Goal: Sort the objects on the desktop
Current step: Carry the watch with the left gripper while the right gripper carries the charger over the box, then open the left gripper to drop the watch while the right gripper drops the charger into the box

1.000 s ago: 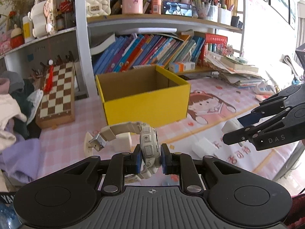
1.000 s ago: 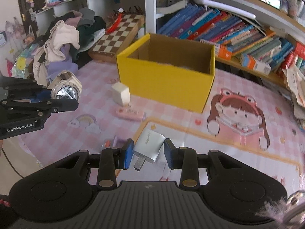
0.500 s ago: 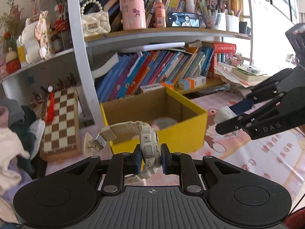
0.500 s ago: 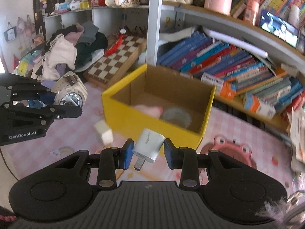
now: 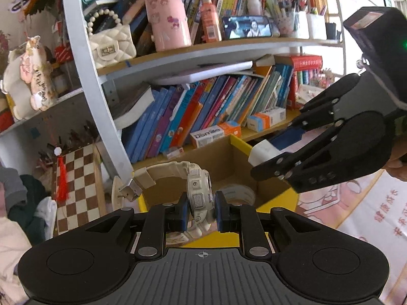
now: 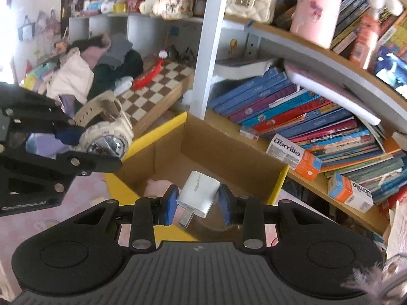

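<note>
Between the blue pads of the left gripper (image 5: 201,212) sits a cream digital watch (image 5: 198,198), clamped across its case so the face looks sideways and the strap (image 5: 162,174) arcs off to the left with the steel buckle (image 5: 131,192) dangling free. That edgewise pinch looks deliberate: the case is the only rigid part, and the strap would slip. Just ahead of and below those fingers lies the yellow cardboard box (image 5: 237,143), its open top toward the watch, so the watch seems poised for a drop inside. Something round and grey (image 5: 237,193) already rests on the box floor, though I cannot make out what it is.

Further right, the right gripper (image 6: 198,203) carries a white USB charger plug (image 6: 199,195), its pads closed on the two flat sides and the metal prongs (image 6: 185,219) pointing back toward the handle. Held that way, the smooth body gives the pads broad faces to press. It hangs over the near wall of the same box (image 6: 283,175), beside the left gripper (image 6: 84,150) and its watch (image 6: 105,142), not touching it. A pink item (image 6: 155,186) lies inside below. Both pieces, I judge, belong in this one box, which would explain the side-by-side carry; neither is released yet.

Behind the box, leaning books (image 6: 292,109) fill the shelf.
</note>
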The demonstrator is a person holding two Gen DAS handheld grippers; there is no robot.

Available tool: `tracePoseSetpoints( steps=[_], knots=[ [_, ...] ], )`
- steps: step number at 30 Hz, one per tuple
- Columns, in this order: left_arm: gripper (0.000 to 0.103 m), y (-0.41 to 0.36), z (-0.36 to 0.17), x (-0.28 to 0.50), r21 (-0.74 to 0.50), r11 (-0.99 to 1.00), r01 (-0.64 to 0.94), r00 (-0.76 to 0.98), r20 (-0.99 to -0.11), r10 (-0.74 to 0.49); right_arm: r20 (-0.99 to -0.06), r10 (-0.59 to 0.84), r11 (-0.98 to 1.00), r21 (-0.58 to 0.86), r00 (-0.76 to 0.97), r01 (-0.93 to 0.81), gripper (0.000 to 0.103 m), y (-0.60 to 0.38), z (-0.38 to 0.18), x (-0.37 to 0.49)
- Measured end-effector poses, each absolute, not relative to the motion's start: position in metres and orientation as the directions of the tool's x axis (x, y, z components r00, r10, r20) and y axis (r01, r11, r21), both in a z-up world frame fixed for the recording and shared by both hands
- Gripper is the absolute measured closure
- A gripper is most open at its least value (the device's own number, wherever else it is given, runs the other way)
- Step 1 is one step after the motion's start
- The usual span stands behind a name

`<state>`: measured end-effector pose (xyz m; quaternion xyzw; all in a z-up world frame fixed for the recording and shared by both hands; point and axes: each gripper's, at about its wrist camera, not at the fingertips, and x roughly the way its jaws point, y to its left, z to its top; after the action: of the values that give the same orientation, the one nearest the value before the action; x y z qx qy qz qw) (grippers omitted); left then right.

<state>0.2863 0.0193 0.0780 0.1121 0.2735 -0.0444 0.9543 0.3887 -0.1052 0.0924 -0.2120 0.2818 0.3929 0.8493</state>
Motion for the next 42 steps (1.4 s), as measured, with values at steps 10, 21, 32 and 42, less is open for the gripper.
tracePoseSetpoints(
  steps=[10,21,32,42],
  knots=[
    [0.084,0.022,0.056,0.339,0.208,0.967,0.148,0.806,-0.591,0.004,-0.669,0.514,0.584,-0.186,0.536,-0.791,0.07,-0.074,0.078,0.447],
    [0.084,0.021,0.02,0.381,0.189,0.966,0.177,0.734,-0.679,-0.002,-0.743,0.463,0.544,-0.191,0.483,-0.817,0.07,-0.037,0.035,0.493],
    [0.082,0.032,-0.004,0.405,0.103,0.981,0.164,0.663,-0.748,-0.032,-0.826,0.399,0.461,-0.195,0.398,-0.866,0.07,-0.006,-0.005,0.522],
    [0.076,0.034,-0.007,0.409,0.117,0.981,0.158,0.654,-0.756,-0.015,-0.859,0.383,0.429,-0.161,0.34,-0.889,0.071,0.002,-0.019,0.528]
  ],
)
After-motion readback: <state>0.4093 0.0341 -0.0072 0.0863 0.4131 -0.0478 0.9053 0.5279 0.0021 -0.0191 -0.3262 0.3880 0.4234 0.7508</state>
